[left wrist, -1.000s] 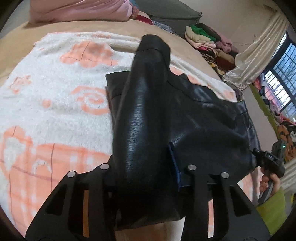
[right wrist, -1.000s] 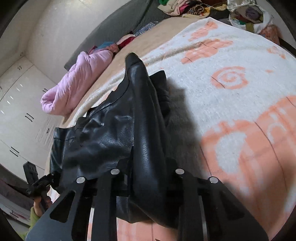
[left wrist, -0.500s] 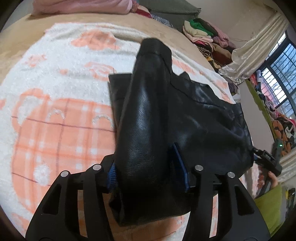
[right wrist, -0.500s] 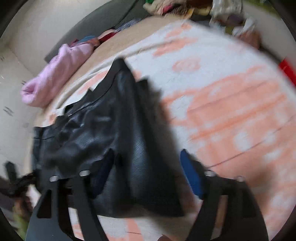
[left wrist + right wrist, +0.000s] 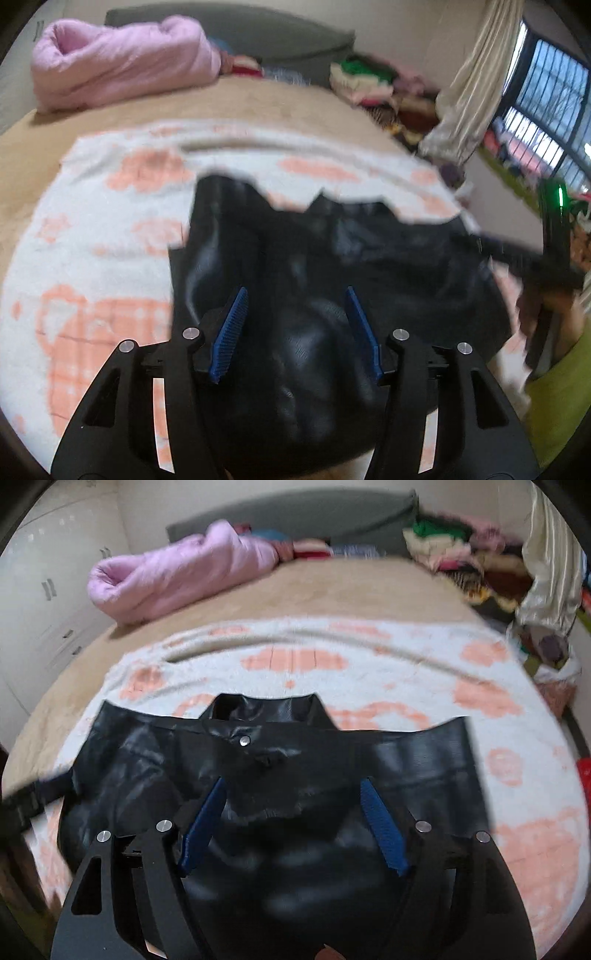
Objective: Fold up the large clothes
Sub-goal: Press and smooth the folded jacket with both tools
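A home bedroom is indicated by a bed (image 5: 332, 590), a pink duvet (image 5: 177, 579), what seem wardrobe doors (image 5: 48, 602), and clothes (image 5: 454, 546) piled at its far right corner.

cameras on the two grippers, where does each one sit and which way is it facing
Left wrist: sits on the left gripper, looking down along its open blue pads over the black leather garment on the patterned blanket; the right gripper and its hand show, blurred, at the right edge.
Right wrist: sits on the right gripper, pads open, looking across the same garment toward the headboard; the left gripper shows, blurred, at the left edge.
Shared: garment, blanket, pink quilt, clothes pile.
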